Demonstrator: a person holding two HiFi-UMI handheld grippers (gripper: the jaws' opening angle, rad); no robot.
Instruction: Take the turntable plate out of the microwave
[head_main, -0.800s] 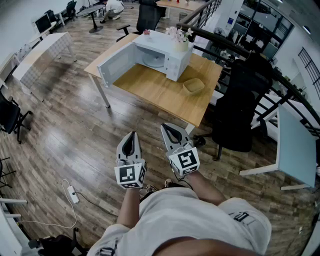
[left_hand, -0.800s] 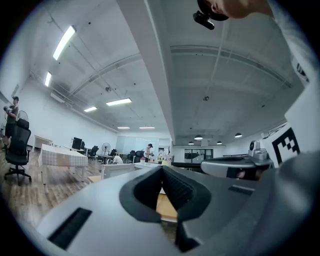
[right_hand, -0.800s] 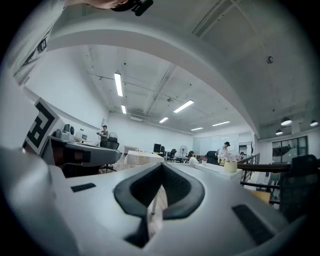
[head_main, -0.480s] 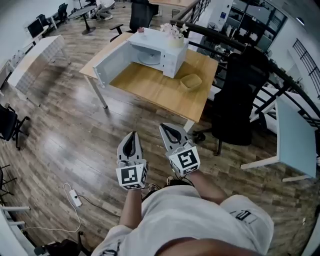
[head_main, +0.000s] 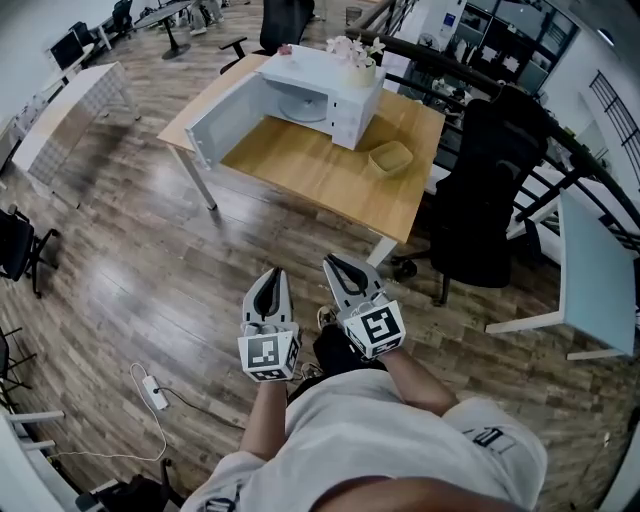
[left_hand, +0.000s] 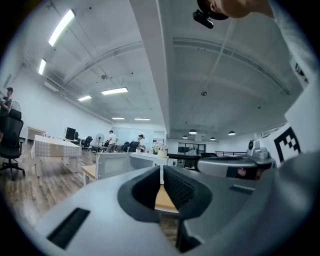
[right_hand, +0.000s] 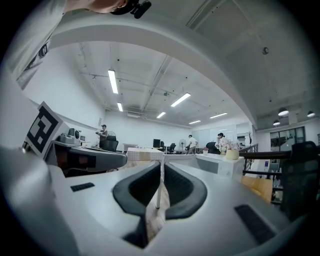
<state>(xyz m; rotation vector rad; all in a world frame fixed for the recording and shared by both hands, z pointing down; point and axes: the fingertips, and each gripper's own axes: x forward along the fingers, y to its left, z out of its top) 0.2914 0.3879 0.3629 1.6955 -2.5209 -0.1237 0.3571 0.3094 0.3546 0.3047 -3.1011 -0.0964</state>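
A white microwave stands on the far wooden table with its door swung open to the left. The pale turntable plate lies inside its cavity. Both grippers are held side by side over the floor, well short of the table and pointing toward it. My left gripper is shut with nothing between its jaws, and my right gripper is likewise shut and empty. The left gripper view shows its jaws meeting, with the microwave far ahead. From the right gripper, the microwave appears off to the right.
A small woven basket and a vase of flowers are on the table by the microwave. A black office chair stands at the table's right, beside a white table. A power strip with its cable lies on the floor at left.
Both grippers sit a little lower and further right in the head view, still shut and side by side. The table and microwave are about as far off as before.
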